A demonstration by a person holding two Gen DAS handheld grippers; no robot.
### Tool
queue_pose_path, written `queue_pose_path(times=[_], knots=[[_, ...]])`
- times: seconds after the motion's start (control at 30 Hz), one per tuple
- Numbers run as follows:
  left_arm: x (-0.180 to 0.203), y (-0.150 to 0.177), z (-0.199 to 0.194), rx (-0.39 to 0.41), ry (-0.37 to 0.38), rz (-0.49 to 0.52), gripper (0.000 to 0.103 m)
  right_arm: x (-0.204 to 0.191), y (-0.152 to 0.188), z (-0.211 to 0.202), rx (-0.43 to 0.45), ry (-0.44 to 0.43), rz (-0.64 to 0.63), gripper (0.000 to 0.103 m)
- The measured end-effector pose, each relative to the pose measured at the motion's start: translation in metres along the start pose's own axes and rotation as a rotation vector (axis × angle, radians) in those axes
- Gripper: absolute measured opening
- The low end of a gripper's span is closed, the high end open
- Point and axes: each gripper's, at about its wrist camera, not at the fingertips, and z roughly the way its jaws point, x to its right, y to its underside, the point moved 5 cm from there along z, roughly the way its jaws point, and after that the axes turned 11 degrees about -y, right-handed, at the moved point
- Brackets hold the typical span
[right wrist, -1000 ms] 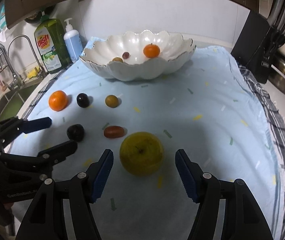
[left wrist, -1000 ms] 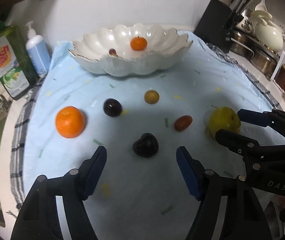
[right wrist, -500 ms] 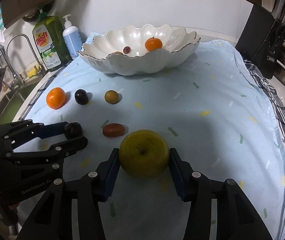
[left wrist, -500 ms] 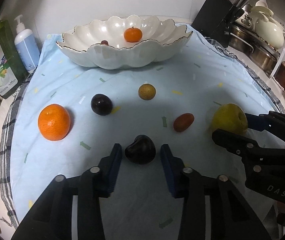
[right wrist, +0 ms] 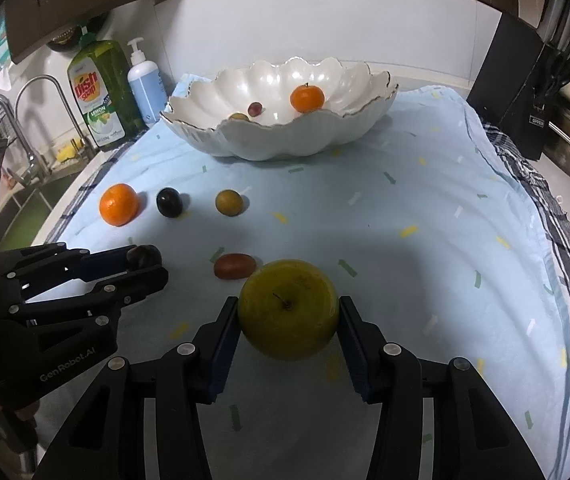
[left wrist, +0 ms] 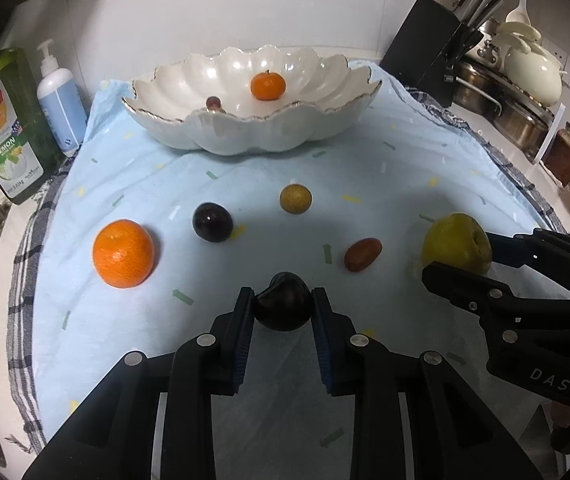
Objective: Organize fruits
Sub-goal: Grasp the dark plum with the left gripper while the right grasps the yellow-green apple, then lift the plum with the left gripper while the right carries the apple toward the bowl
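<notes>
We're gripping a dark plum in the left gripper and squeezing the yellow apple in the right gripper, both well in front of the white bowl, which is holding a small orange. A bigger orange is sitting left-front of the bowl.

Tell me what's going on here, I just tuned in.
Fruit is being sorted into the white scalloped bowl, which already holds a small orange and some smaller fruits. The left gripper is closed on a dark plum, and the right gripper is closed on the yellow apple. Both fruits look still low at the blue cloth. A large orange, another dark plum, a brownish-yellow fruit and a reddish oval one still lie loose.
</notes>
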Motion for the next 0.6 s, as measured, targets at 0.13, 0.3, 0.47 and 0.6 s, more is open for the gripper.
queue_pose_path(times=[0.13,0.3,0.47,0.6], knots=[[-0.004,-0.003,-0.009,0.021,-0.006,-0.002,0.029,-0.007,-0.005,-0.008,0.022,0.000,-0.010,0.049],[-0.013,-0.008,-0.021,0.039,-0.006,-0.027,0.029,-0.015,-0.013,-0.017,0.055,0.002,-0.028,0.049],[-0.022,-0.016,-0.035,0.078,-0.018,-0.039,0.029,-0.022,-0.025,-0.028,0.090,0.001,-0.039,0.049],[-0.030,-0.024,-0.046,0.115,-0.034,-0.049,0.029,-0.027,-0.036,-0.034,0.119,0.001,-0.048,0.049]])
